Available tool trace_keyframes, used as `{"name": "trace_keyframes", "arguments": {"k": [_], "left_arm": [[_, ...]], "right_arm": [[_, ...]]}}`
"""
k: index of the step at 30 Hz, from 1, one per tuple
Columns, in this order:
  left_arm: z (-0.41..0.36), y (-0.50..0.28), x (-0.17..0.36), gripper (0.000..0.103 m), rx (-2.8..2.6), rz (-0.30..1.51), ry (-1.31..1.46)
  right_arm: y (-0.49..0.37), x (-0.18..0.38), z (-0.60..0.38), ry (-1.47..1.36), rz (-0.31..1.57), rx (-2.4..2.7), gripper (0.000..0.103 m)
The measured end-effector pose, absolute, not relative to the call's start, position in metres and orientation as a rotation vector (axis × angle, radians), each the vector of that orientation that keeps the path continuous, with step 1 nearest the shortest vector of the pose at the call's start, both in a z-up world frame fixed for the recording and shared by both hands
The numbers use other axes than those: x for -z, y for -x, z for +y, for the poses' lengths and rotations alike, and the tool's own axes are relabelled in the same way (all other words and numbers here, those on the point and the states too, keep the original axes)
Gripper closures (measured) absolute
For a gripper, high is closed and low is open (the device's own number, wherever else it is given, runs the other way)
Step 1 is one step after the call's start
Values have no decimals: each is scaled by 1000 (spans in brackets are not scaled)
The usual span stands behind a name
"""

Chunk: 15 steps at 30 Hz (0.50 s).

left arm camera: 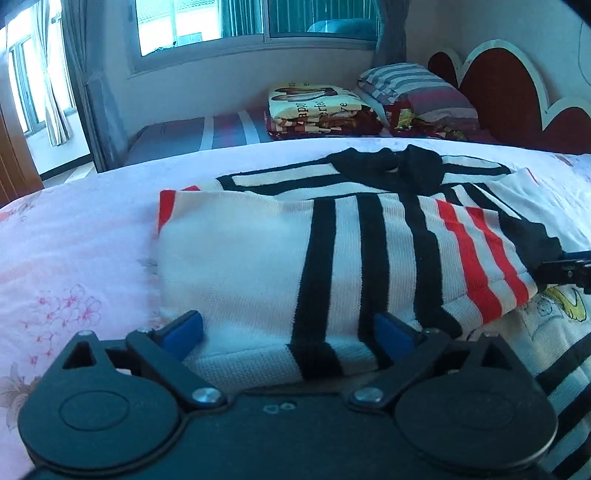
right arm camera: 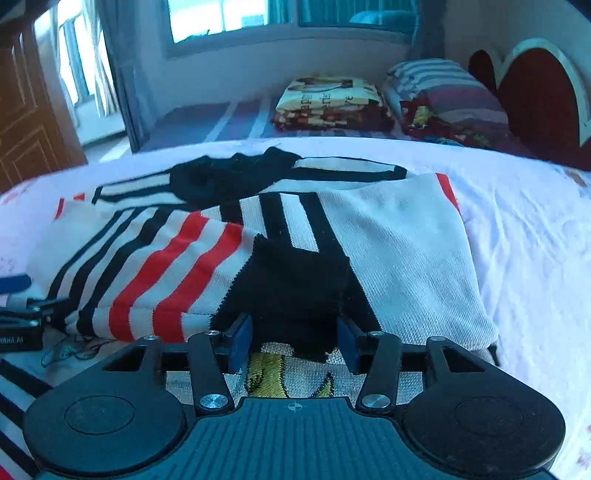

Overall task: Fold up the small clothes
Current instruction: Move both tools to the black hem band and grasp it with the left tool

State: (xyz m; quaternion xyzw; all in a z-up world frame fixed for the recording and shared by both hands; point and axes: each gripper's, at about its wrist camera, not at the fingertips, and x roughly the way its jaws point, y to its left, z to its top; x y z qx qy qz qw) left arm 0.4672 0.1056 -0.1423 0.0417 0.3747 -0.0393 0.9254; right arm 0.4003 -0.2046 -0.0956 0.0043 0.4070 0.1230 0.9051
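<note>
A small white knit sweater [left arm camera: 258,254] with black and red stripes lies on the pink floral bedsheet [left arm camera: 62,258], both sleeves folded in across its body. My left gripper [left arm camera: 288,334] is open, its blue pads [left arm camera: 184,332] either side of the left sleeve's fold. My right gripper [right arm camera: 293,341] is open, its blue pads [right arm camera: 240,341] either side of the black cuff [right arm camera: 295,288] of the right sleeve, above a yellow embroidered picture [right arm camera: 269,373]. The sweater also shows in the right wrist view [right arm camera: 399,251]. The right gripper shows at the right edge of the left wrist view [left arm camera: 565,271].
A folded patterned blanket [left arm camera: 317,107] and a striped pillow [left arm camera: 413,88] lie at the far side of the bed by a red heart-shaped headboard [left arm camera: 506,92]. Windows [left arm camera: 199,22] and curtains stand behind. A wooden door [right arm camera: 26,122] is at the left.
</note>
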Motion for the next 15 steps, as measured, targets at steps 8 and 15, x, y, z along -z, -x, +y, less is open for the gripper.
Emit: {"name": "trace_keyframes", "arguments": {"k": [8,15], "left_arm": [[104,-445,127,9,51,777,-108],[123,-360,119,13,-7,786,-64]], "right_arm": [[-394,83,-211,-24,789,-262,54],[-334,65,-251,-87,764,-266,54]]}}
